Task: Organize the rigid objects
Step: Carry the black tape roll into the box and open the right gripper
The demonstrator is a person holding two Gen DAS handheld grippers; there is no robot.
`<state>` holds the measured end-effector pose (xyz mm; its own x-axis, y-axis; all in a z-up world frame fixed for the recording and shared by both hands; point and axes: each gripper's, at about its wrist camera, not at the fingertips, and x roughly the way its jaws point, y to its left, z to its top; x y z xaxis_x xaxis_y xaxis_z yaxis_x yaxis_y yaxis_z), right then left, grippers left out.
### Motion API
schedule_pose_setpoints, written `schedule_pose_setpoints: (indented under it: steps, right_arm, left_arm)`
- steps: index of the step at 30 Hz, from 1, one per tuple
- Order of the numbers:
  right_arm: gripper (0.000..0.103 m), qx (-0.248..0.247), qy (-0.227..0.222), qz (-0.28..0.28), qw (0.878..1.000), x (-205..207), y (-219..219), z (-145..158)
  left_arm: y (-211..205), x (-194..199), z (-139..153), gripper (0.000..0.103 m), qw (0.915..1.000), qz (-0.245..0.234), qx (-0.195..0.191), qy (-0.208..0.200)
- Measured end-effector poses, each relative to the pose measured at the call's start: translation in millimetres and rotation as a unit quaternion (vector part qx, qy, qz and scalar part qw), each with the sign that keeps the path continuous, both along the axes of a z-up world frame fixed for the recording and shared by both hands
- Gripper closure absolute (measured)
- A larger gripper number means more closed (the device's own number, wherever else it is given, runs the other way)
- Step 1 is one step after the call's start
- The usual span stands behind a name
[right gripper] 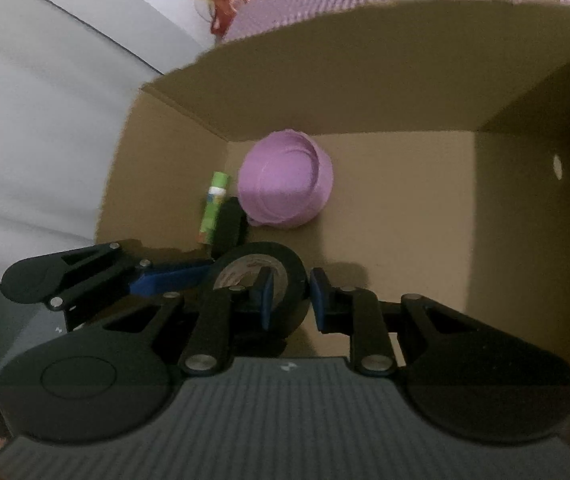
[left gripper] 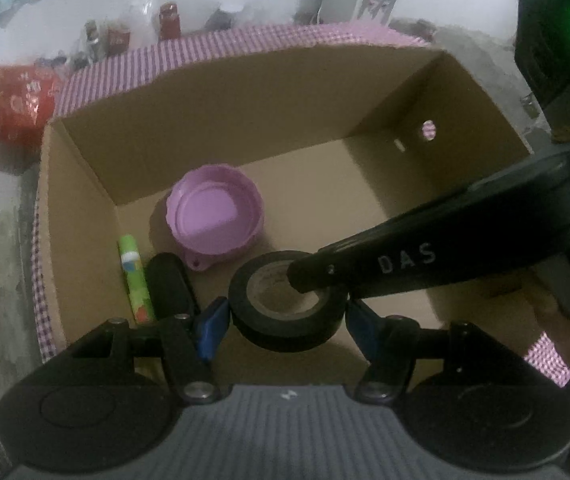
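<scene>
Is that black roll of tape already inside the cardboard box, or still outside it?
Inside: the tape roll sits over the box floor, between the left gripper fingers, near the purple lid.
</scene>
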<state>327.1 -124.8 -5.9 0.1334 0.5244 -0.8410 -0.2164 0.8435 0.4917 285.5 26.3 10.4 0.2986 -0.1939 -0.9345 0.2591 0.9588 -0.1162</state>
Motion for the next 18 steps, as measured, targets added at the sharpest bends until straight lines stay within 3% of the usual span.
schedule_pose_setpoints:
  steps: [5,9,14,18]
  right_arm:
    - [0.082,-0.005,0.018,-0.006,1.000,6,4,-11]
    - [0.079,0.018,0.028,-0.020,0.999,6,-4,-14]
    - [0.074,0.040,0.012,-0.041,0.998,1,-17,-3]
    - [0.074,0.072,-0.020,-0.062,0.995,-12,-35,22]
  left_arm:
    - [2,4,-9,0.037,0.9998,0.007,0.007,0.014]
    - [5,3,-12,0.034,0.9999,0.009,0.010,0.009]
    - [12,-3,-1,0.032,0.9997,0.017,-0.013,-0.005]
    - [16,-17,21,0.030,0.9984,0.023,-0.029,-0.043]
